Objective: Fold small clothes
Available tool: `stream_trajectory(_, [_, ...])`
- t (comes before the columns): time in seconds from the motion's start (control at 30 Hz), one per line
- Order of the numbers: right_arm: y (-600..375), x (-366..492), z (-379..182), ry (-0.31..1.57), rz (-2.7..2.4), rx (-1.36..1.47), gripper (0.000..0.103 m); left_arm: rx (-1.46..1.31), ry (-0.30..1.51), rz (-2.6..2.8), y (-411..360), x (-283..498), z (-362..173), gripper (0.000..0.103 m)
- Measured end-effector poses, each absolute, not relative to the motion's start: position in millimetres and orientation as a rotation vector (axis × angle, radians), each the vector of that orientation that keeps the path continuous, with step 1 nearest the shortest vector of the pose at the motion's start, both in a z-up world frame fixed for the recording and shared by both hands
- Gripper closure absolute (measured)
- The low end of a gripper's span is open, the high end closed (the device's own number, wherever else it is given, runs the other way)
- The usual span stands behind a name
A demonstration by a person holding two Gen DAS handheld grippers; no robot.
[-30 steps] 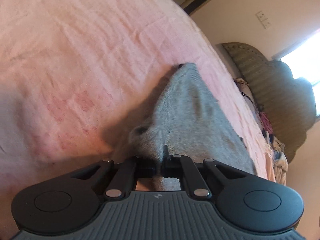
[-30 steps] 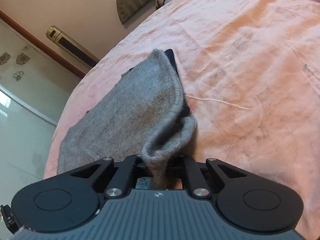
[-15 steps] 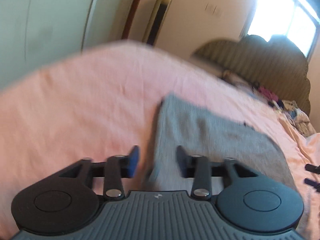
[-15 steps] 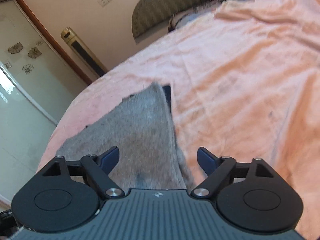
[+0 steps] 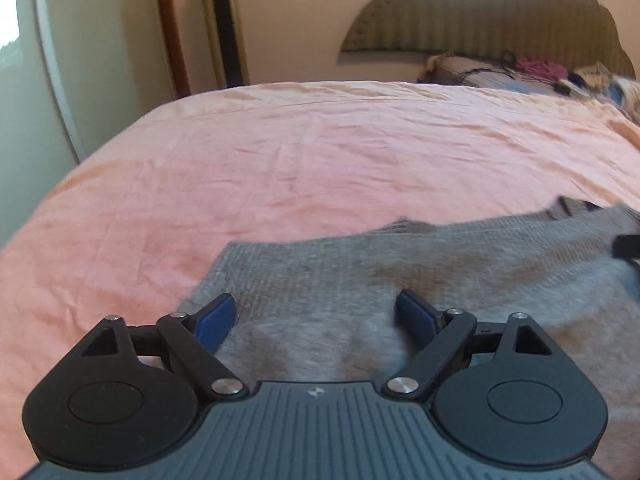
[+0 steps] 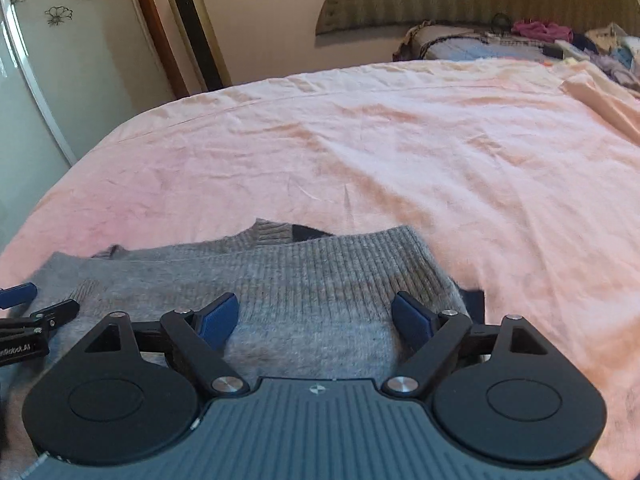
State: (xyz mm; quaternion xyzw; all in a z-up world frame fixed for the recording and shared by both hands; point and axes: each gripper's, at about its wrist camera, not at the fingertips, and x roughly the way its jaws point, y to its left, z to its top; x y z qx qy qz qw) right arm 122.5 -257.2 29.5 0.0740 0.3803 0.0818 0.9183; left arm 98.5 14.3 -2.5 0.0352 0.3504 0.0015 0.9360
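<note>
A grey knitted garment (image 5: 400, 264) lies folded flat on the pink bed sheet (image 5: 280, 168). It also shows in the right wrist view (image 6: 304, 280), ribbed hem on top, with a dark piece (image 6: 308, 233) peeking out at its far edge. My left gripper (image 5: 316, 318) is open and empty over the garment's left end. My right gripper (image 6: 316, 318) is open and empty over its right end. The left gripper's fingertips (image 6: 18, 295) show at the left edge of the right wrist view.
A padded headboard (image 5: 480, 24) and a heap of clothes (image 6: 540, 40) are at the far end of the bed. A gold tower unit (image 6: 192, 24) and a glass wardrobe door (image 6: 48, 60) stand to the left. A peach cloth (image 6: 600, 100) lies at the right.
Both grippers were shut on the grey garment and holding it up. They let it go, opened wide and drew back level. The garment now lies folded on the sheet.
</note>
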Motion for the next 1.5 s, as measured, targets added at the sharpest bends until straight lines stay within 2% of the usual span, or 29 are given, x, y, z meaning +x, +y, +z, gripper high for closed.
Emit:
stream_trajectory(0.07, [-254,118,19,0.732,0.178,0.112,0.007,0.025,0.739,0.014,25,107,-4,0.0])
stream_trajectory(0.17, [-234,118,12,0.725,0.144,-0.006,0.0,0.045,0.73,0.034,19,107,-2,0.0])
stream_trajectory(0.23, [-232,121,14,0.733,0.139,-0.005,0.0,0.076,0.711,0.051,16,95,4,0.0])
stream_trajectory(0.33, [-237,108,28,0.729,0.106,0.011,0.009,0.075,0.65,0.017,10,57,24,0.001])
stream_trajectory(0.47, [-234,68,43,0.686,0.169,0.056,0.001,0.083,0.688,-0.082,-5,25,22,0.001])
stream_trajectory(0.57, [-228,65,20,0.734,0.146,-0.018,0.0,0.04,0.699,-0.081,3,25,4,0.0])
stream_trajectory(0.7, [-236,63,24,0.73,0.148,0.011,0.001,0.051,0.732,-0.034,6,20,17,0.0])
stream_trajectory(0.77, [-232,55,34,0.738,0.115,0.012,0.006,0.009,0.73,-0.075,5,5,28,0.002])
stream_trajectory(0.87, [-219,34,43,0.706,0.188,0.035,0.0,0.039,0.742,-0.123,-7,-6,20,0.0])
stream_trajectory(0.93, [-206,31,28,0.75,0.201,-0.026,0.0,0.044,0.691,-0.13,-5,-10,2,0.0])
stream_trajectory(1.0, [-207,26,17,0.685,0.206,-0.064,0.0,0.042,0.714,-0.121,-5,-9,8,0.0])
stream_trajectory(1.13, [-215,27,34,0.755,0.166,-0.042,0.0,-0.009,0.73,-0.135,2,-25,21,0.001])
stream_trajectory(1.23, [-217,20,29,0.768,0.146,-0.061,0.0,0.06,0.713,-0.113,-3,-39,0,0.0])
stream_trajectory(1.33, [-220,12,18,0.695,0.154,-0.051,0.0,0.06,0.722,-0.097,-6,-43,6,0.0])
stream_trajectory(1.5, [-220,10,16,0.679,0.15,-0.045,0.0,-0.004,0.736,-0.086,1,-70,15,0.0])
